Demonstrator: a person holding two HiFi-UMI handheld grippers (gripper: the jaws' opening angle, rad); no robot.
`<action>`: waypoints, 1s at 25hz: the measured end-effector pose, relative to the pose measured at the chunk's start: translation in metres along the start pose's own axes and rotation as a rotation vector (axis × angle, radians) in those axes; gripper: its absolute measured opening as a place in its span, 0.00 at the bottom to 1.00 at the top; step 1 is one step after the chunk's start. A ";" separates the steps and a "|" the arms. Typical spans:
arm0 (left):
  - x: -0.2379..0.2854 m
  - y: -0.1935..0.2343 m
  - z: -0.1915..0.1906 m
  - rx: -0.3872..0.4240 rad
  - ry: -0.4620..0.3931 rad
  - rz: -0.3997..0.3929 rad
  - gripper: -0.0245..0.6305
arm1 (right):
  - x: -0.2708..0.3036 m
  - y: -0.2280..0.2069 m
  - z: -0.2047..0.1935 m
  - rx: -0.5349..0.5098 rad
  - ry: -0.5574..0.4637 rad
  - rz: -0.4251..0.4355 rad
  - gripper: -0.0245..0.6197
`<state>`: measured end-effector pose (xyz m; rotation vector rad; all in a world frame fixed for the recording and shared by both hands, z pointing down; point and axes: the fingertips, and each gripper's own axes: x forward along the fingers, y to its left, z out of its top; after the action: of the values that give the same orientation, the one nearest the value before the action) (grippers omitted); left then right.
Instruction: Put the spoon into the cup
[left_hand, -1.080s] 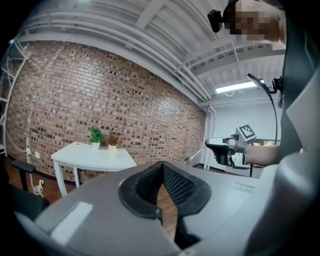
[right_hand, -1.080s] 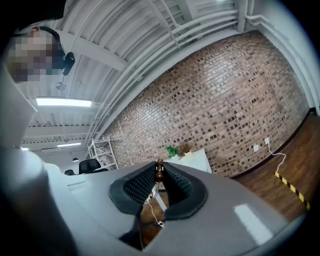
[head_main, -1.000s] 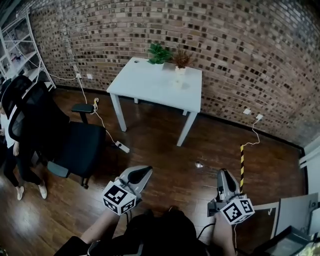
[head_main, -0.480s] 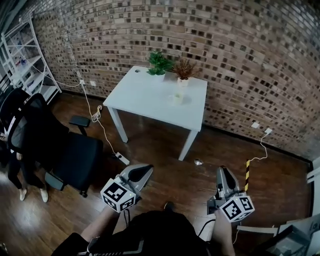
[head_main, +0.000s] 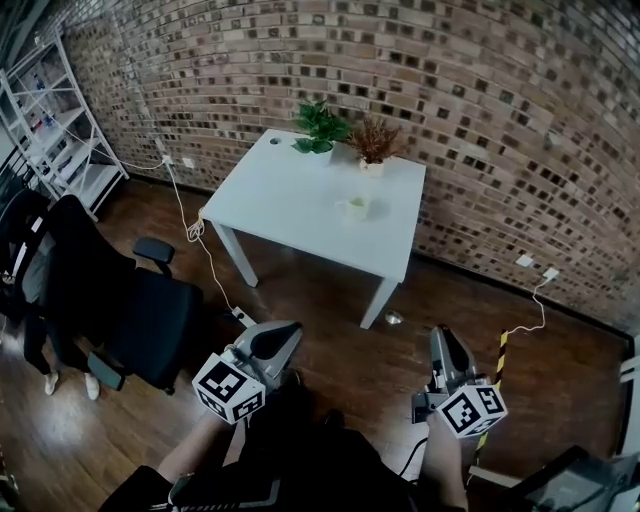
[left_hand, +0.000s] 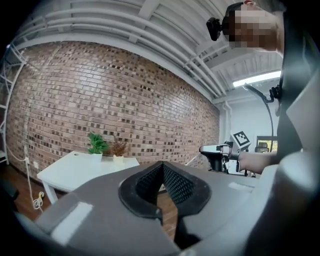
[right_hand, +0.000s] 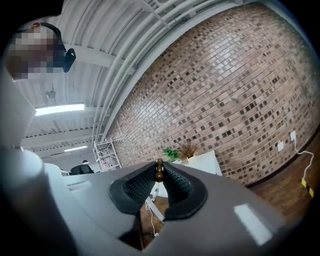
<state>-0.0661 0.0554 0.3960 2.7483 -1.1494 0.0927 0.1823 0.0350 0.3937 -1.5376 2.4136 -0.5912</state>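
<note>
Pinches the brown, knobbed end of the spoon (right_hand: 159, 171) between the narrowly parted jaws of the right gripper (head_main: 441, 336), out over the wooden floor (head_main: 330, 300). Holds the left gripper (head_main: 289, 329) beside it, jaws closed together on nothing. Has the cup (head_main: 356, 207) ahead on the white table (head_main: 290, 185), well apart from both grippers.

White table (head_main: 290, 190): cup (head_main: 356, 208), green plant (head_main: 320, 128), brown plant (head_main: 376, 145) (plants at wall side).

Two plants (head_main: 320, 125) (head_main: 376, 140), one cup (head_main: 356, 207), one table (head_main: 290, 190)
</note>
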 end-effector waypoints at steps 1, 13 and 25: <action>0.005 0.011 0.001 0.000 0.006 0.006 0.03 | 0.012 -0.003 0.001 0.006 -0.001 -0.005 0.12; 0.089 0.155 0.024 0.042 -0.016 -0.069 0.03 | 0.170 -0.023 0.016 -0.008 -0.015 -0.073 0.12; 0.162 0.250 0.032 -0.028 0.025 -0.121 0.03 | 0.280 -0.038 0.028 -0.020 0.025 -0.118 0.12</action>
<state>-0.1304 -0.2369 0.4150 2.7761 -0.9685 0.0952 0.1040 -0.2384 0.3938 -1.7006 2.3661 -0.6134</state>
